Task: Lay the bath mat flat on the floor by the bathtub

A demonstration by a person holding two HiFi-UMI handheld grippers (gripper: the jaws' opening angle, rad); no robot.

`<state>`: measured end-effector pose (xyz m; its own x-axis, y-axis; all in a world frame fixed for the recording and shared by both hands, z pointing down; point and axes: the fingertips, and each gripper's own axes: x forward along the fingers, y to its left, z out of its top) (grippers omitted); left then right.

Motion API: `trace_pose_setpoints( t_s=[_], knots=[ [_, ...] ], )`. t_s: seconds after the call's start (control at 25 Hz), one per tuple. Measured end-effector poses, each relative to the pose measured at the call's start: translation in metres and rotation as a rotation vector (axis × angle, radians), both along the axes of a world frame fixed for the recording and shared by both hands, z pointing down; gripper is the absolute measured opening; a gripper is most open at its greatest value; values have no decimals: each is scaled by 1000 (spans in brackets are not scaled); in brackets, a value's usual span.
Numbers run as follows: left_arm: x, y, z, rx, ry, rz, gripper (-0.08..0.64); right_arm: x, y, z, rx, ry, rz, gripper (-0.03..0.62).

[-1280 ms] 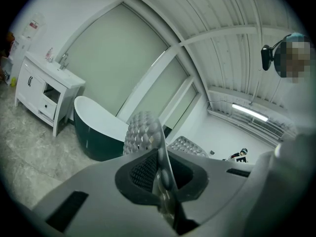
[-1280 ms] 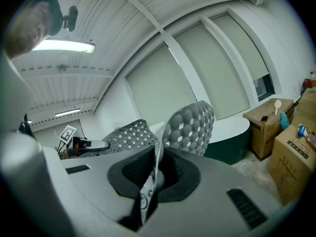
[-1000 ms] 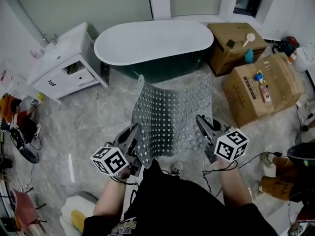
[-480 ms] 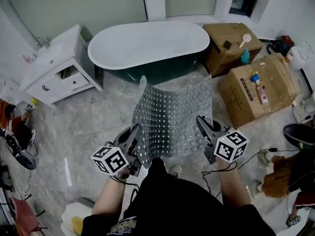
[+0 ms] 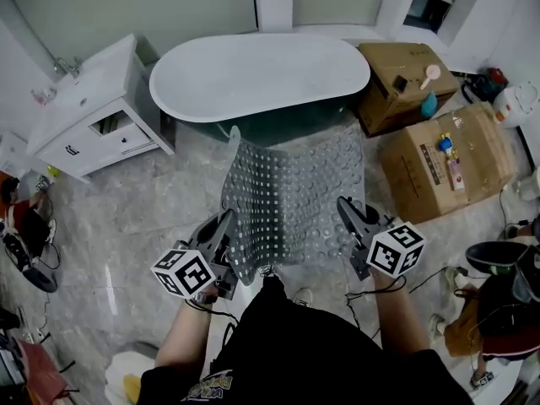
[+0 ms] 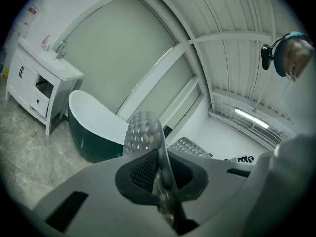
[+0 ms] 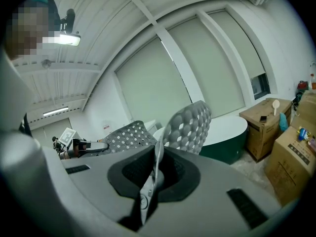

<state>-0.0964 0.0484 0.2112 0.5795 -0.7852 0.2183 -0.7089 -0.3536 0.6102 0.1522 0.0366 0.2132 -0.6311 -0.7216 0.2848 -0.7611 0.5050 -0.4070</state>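
The grey bath mat [image 5: 291, 197], dotted with holes and bumps, hangs spread between both grippers above the marble floor, its far edge near the dark green bathtub [image 5: 257, 78]. My left gripper [image 5: 226, 226] is shut on the mat's near left corner, the right gripper [image 5: 344, 212] shut on the near right corner. Seen from the left gripper, the mat [image 6: 143, 135] curls up out of the pinched jaws, with the tub [image 6: 91, 127] behind. Through the right gripper view the mat [image 7: 187, 125] also rises from closed jaws, and the left gripper [image 7: 81, 144] shows at the far side.
A white vanity cabinet [image 5: 89, 112] stands left of the tub. Two cardboard boxes [image 5: 439, 154] with small items sit at the right. A person's legs and shoes [image 5: 485, 302] are at the lower right; bags and cables lie along the left edge.
The view has shifted slightly; the mat now hangs a bit nearer the tub and more spread. Both grippers keep their hold on the corners.
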Motion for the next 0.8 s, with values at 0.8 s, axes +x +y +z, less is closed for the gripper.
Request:
trace_pose_setpoints(
  t_s=[0.8],
  knots=[
    [-132, -116, 15, 7, -14, -101, 31, -122, -143, 23, -18, 27, -79, 31]
  ],
)
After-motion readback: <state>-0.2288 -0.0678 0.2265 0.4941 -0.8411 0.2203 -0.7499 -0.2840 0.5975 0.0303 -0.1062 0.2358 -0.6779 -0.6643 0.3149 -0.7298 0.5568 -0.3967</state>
